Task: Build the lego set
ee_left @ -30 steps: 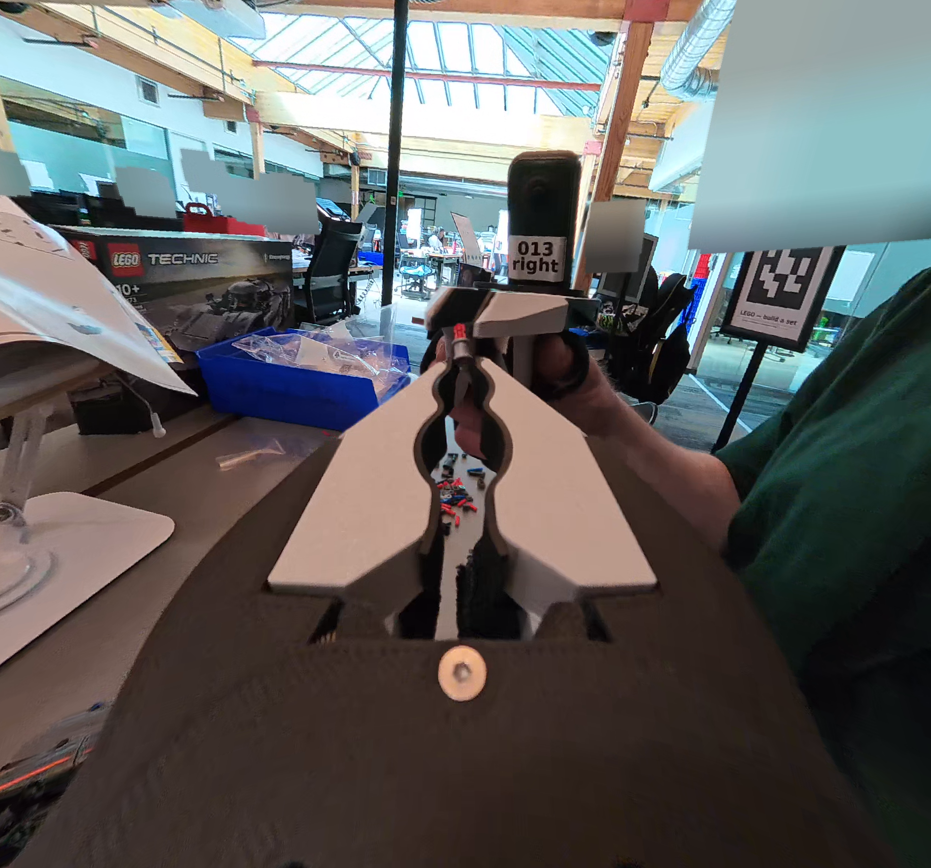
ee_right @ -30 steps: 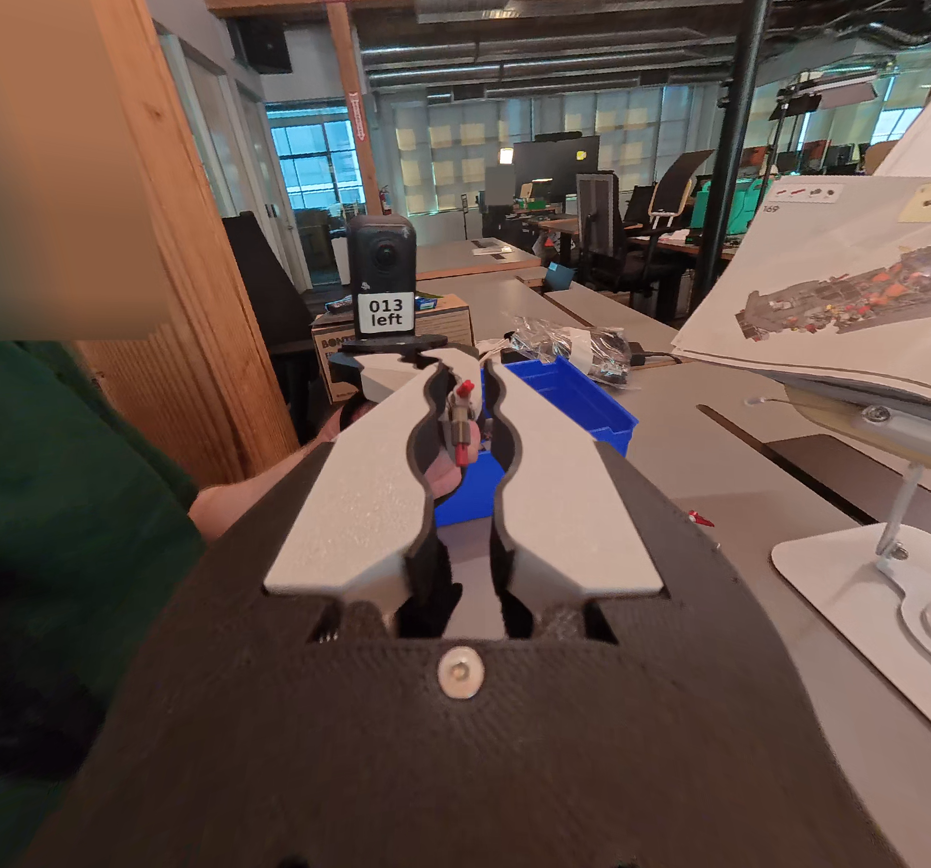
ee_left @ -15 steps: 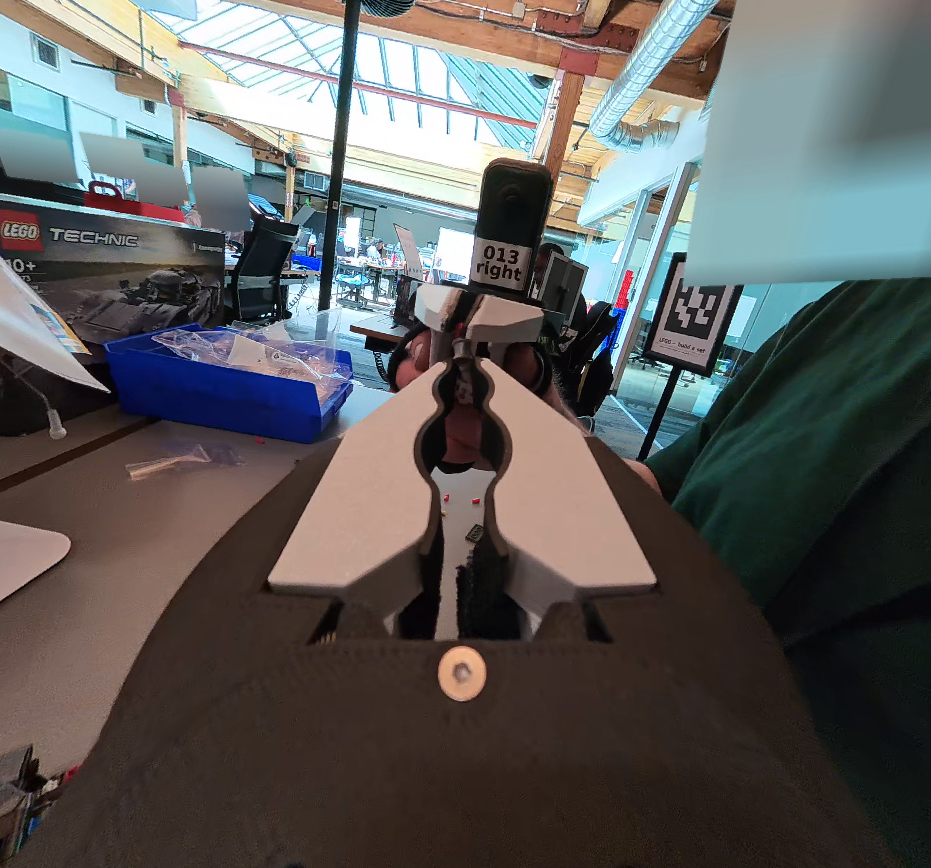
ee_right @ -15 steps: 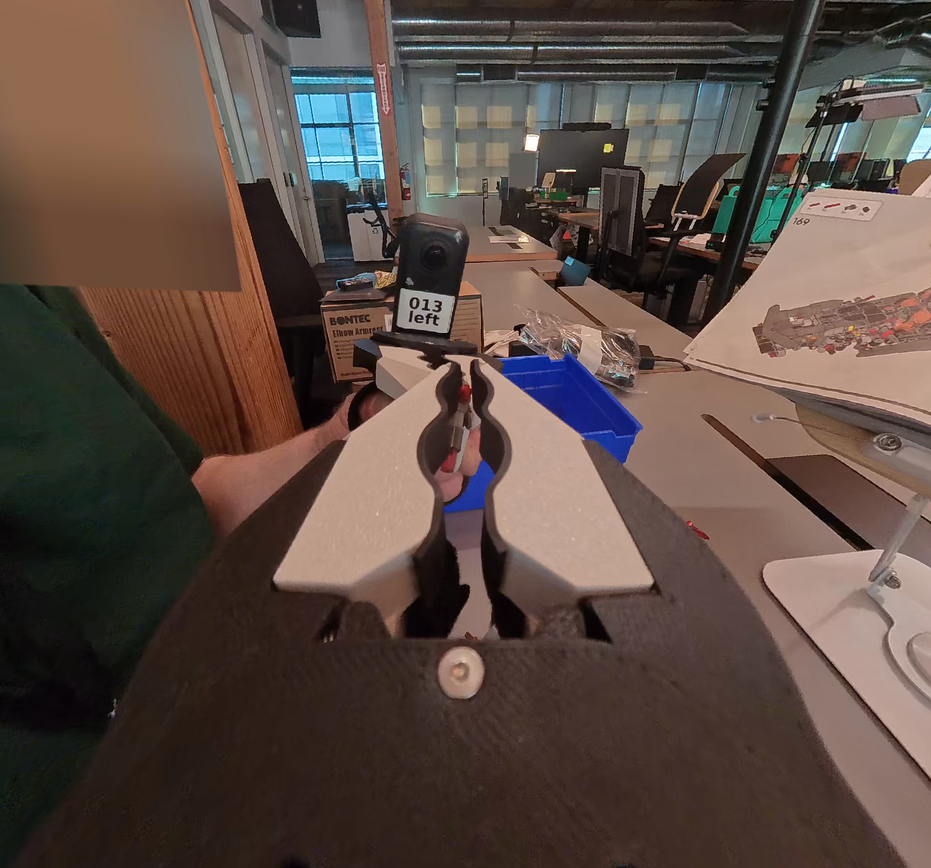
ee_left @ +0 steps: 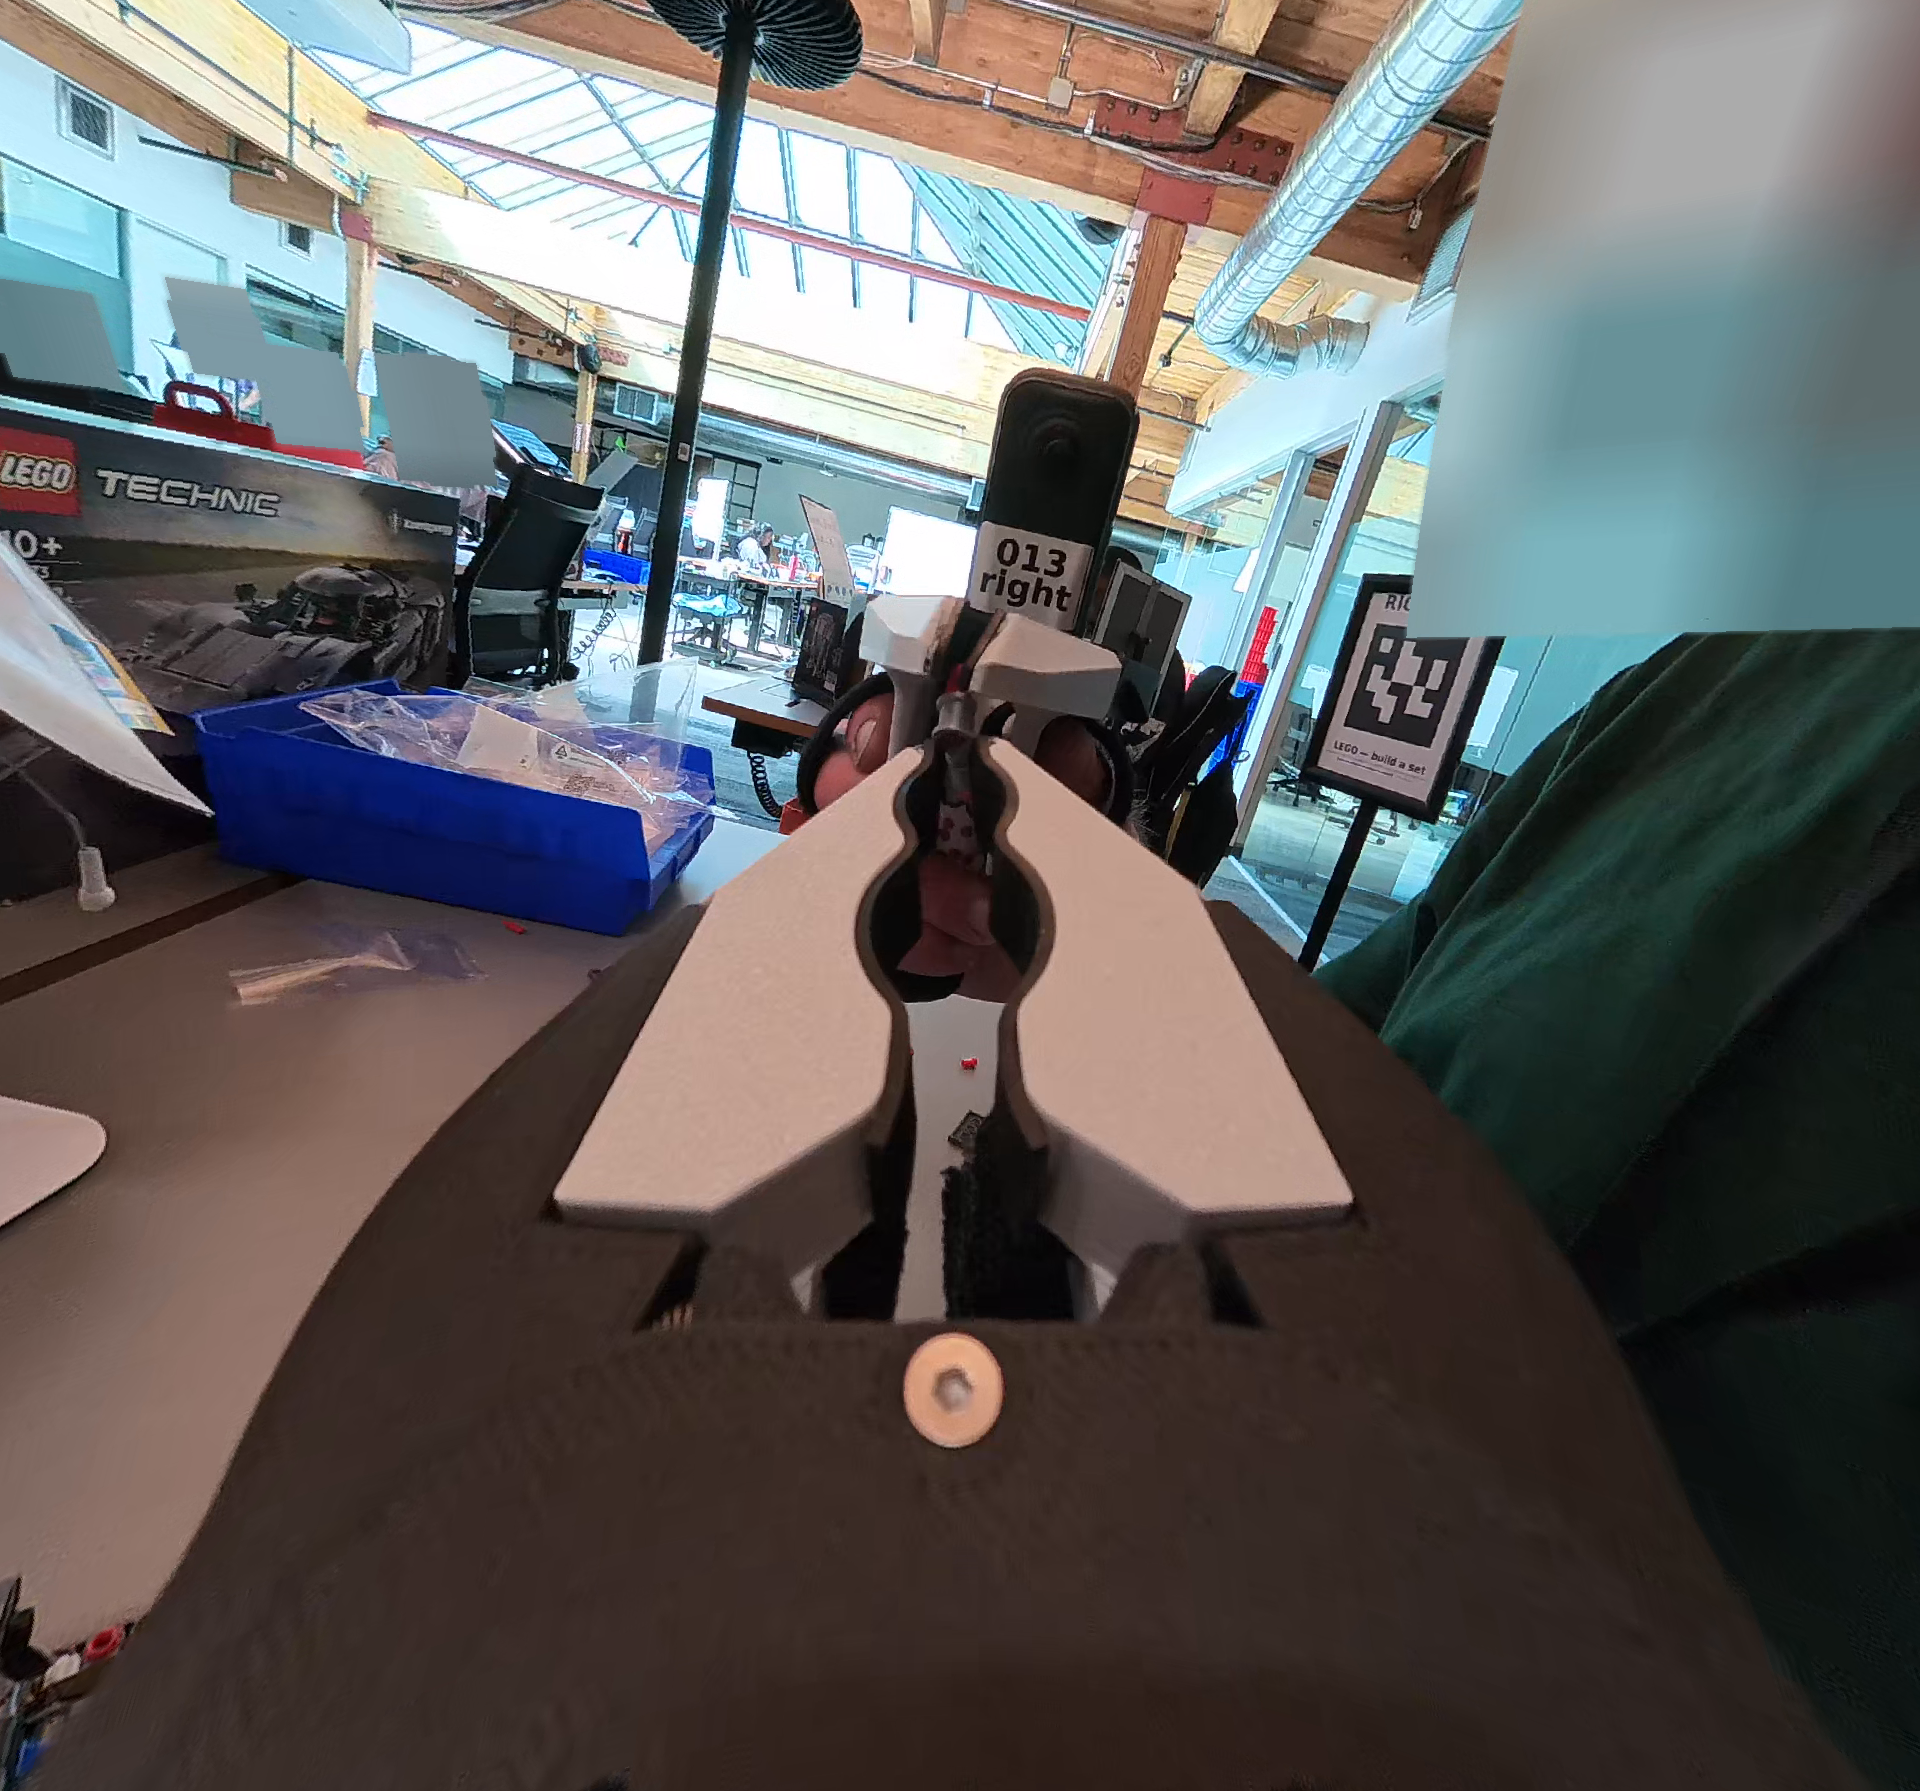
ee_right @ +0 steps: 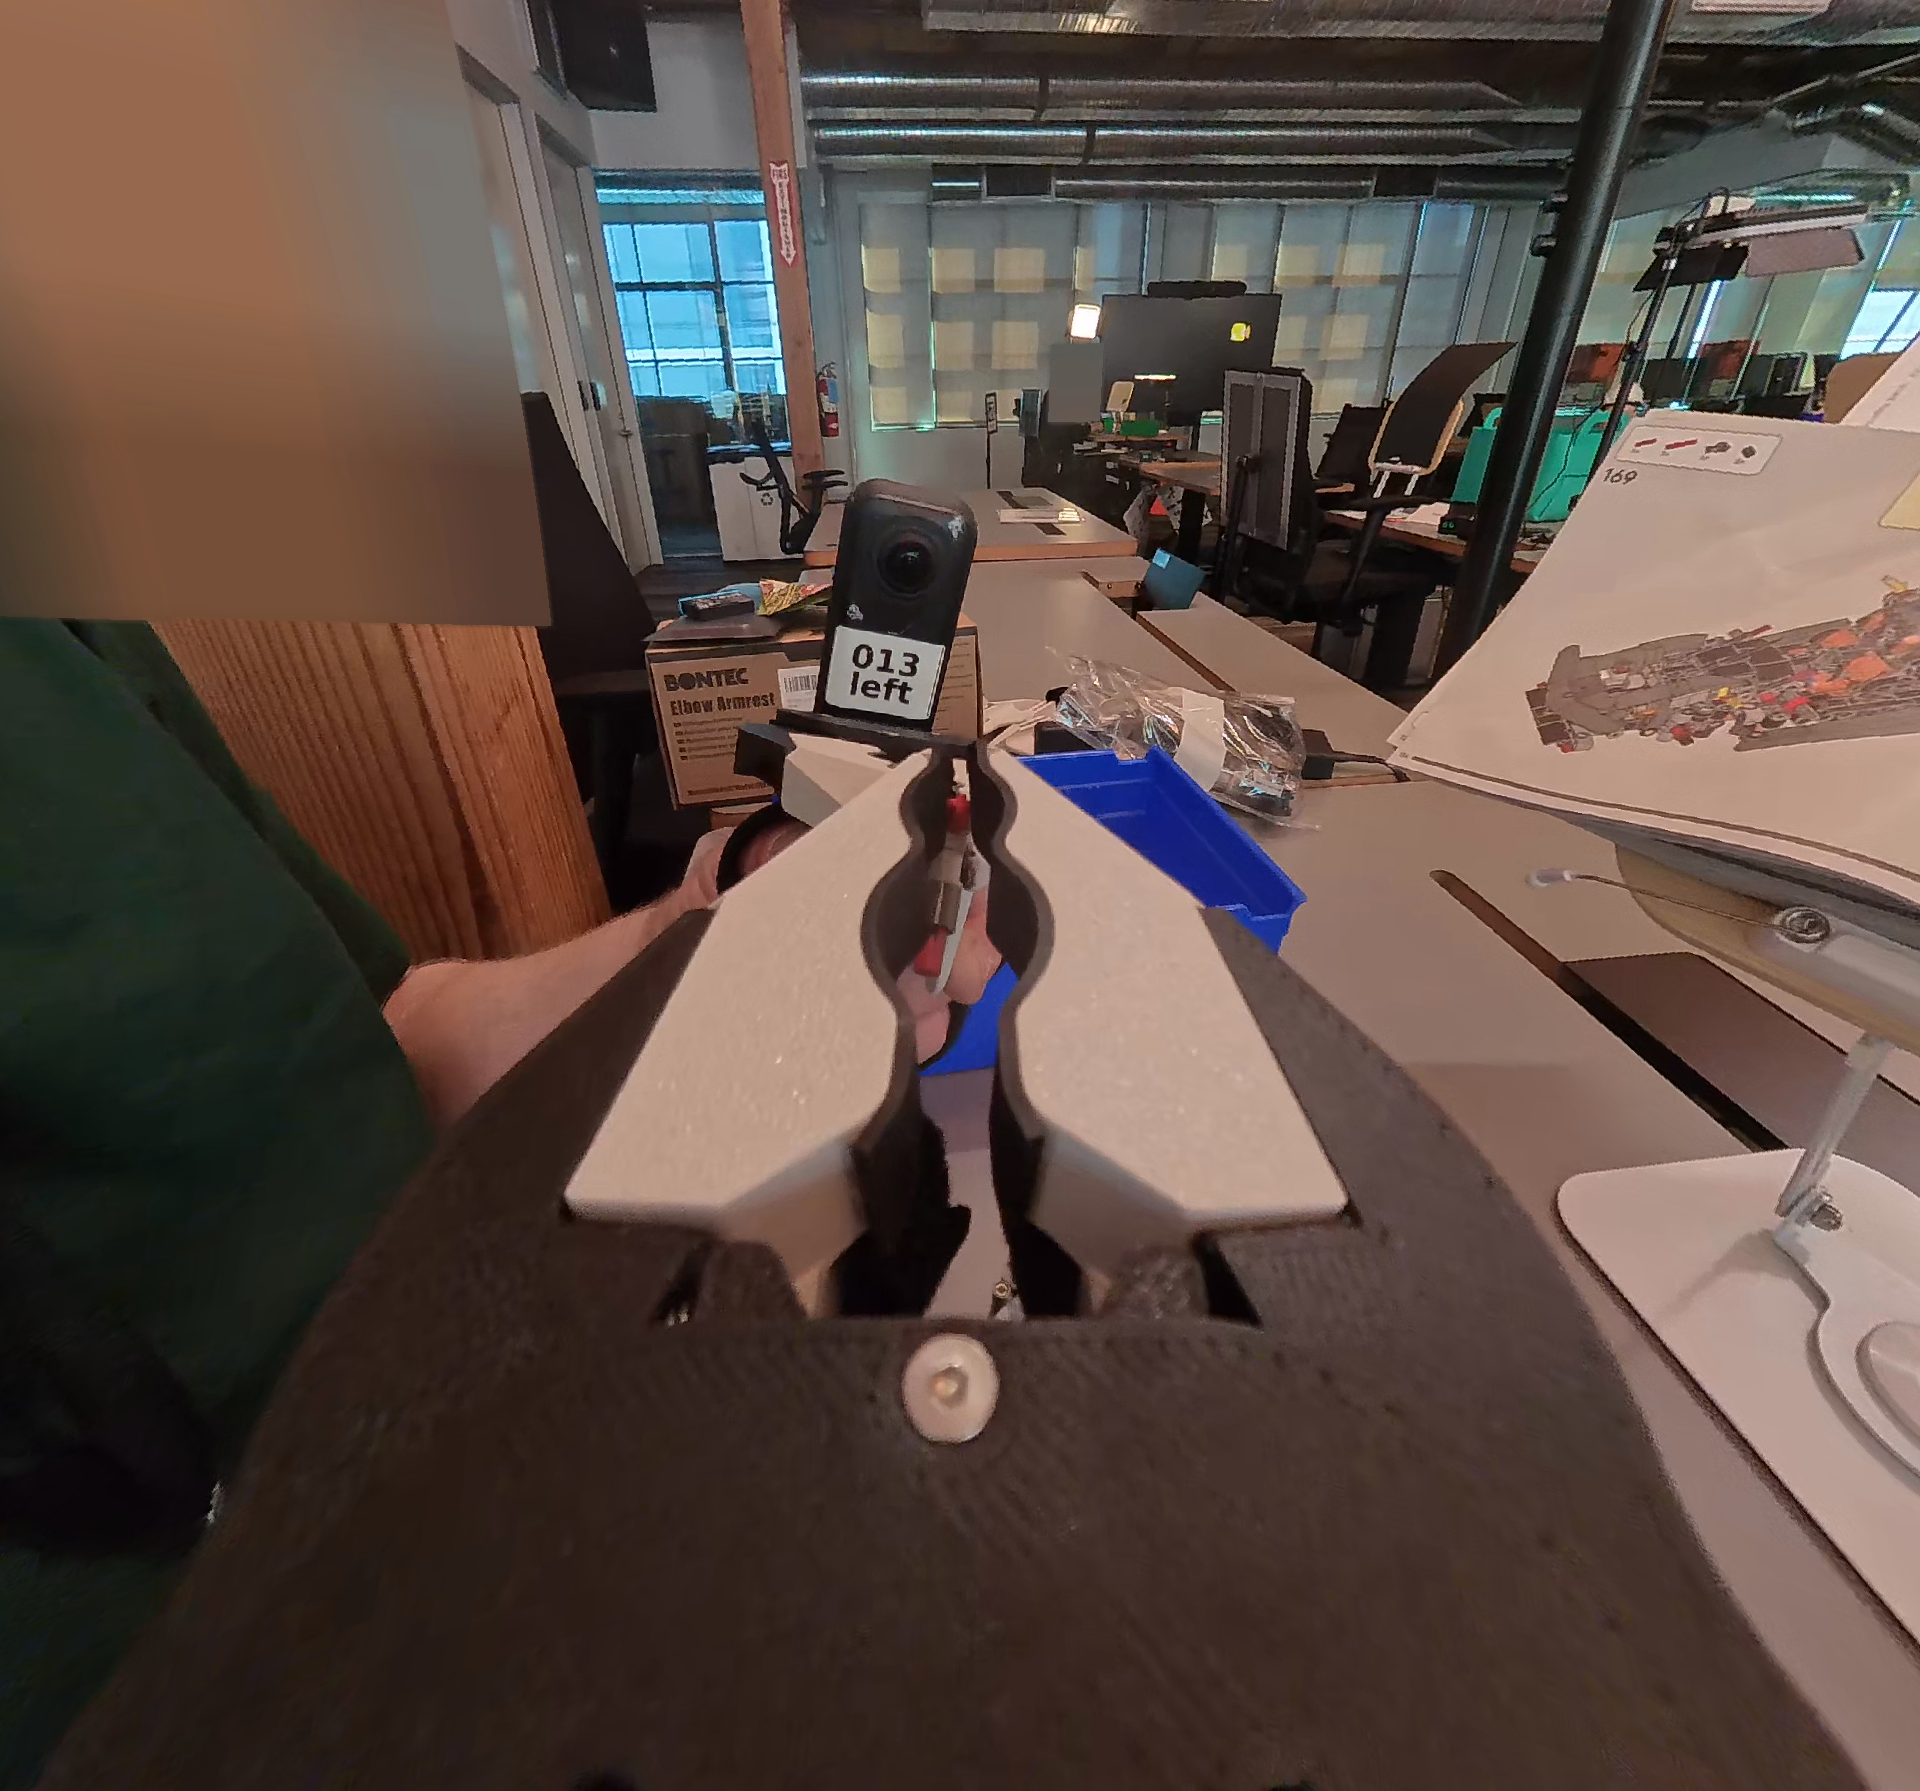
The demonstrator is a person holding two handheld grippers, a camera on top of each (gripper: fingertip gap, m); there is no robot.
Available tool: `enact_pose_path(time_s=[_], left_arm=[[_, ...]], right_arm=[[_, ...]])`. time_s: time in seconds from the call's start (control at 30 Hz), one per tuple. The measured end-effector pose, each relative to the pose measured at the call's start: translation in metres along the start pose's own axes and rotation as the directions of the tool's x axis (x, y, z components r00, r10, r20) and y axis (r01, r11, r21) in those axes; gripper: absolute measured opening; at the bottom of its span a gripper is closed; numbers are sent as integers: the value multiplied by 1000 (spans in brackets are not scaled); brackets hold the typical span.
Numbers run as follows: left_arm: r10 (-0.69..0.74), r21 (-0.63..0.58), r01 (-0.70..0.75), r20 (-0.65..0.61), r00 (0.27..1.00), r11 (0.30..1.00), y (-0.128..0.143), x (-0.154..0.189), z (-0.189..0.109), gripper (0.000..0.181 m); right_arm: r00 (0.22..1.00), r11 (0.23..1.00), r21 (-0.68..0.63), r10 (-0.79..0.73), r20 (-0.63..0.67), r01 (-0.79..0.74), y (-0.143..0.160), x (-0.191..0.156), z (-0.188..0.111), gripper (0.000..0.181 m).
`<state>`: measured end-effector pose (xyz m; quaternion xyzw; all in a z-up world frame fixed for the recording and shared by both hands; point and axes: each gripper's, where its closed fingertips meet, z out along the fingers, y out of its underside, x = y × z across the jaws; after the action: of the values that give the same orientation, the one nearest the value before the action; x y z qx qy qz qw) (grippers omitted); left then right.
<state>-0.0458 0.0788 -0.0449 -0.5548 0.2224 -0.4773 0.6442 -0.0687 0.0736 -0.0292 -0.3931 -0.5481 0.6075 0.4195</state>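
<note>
— What has changed in the last second?

— Both tools have tilted up a little. In the left wrist view the loose pile of coloured bricks seen between the fingers a second ago has slipped out of sight, and only a tiny red piece (ee_left: 969, 1063) shows on the grey table (ee_left: 260, 1118) there. The two grippers still face each other, tip to tip.

— And the fingers?

— The left gripper (ee_left: 954, 754) has its white fingers (ee_left: 769, 1014) nearly pressed together, pinching a thin lego piece (ee_left: 954, 785) at the tips. The right gripper (ee_right: 954, 765) does the same from the opposite side: its tips close on that grey piece with red ends (ee_right: 951, 868), which hangs slanted in the gap, well above the table.

— So both hold one part?

— It looks so. Each gripper shows in the other's view with its black camera on top, right behind the piece.

— What else is around?

— To the far left in the left wrist view stands a blue bin (ee_left: 447, 816) with clear plastic bags (ee_left: 499, 754) in it, and behind it the lego box (ee_left: 229, 578). In the right wrist view an open instruction booklet (ee_right: 1714, 661) rests on a white stand (ee_right: 1766, 1274) at the right, and a brown cardboard box (ee_right: 727, 713) sits far behind the grippers. A green sleeve (ee_left: 1662, 1014) fills the right edge.
</note>
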Motion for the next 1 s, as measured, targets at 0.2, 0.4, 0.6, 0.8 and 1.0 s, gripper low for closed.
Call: enact_pose_path(time_s=[0.2, 0.4, 0.6, 0.8, 1.0], left_arm=[[-19, 26, 19, -7, 1000, 999, -2, -3, 0, 3], [-27, 38, 27, -4, 1000, 999, -1, -6, 0, 3], [-48, 53, 48, -5, 999, 997, 1, -10, 0, 1], [-64, 71, 64, 4, 998, 995, 1, -15, 0, 0], [-51, 38, 48, 76, 996, 998, 6, -24, -6, 5]], right_arm=[[1000, 1000, 18, 8, -3, -8, -1, 3, 2, 1], [1000, 999, 29, 20, -3, -20, 0, 6, 3, 1], [999, 999, 35, 32, -10, -31, 2, 11, 3, 1], [999, 998, 41, 44, -15, -43, 3, 15, 3, 1], [997, 995, 74, 64, -30, -62, 3, 24, -5, 0]])
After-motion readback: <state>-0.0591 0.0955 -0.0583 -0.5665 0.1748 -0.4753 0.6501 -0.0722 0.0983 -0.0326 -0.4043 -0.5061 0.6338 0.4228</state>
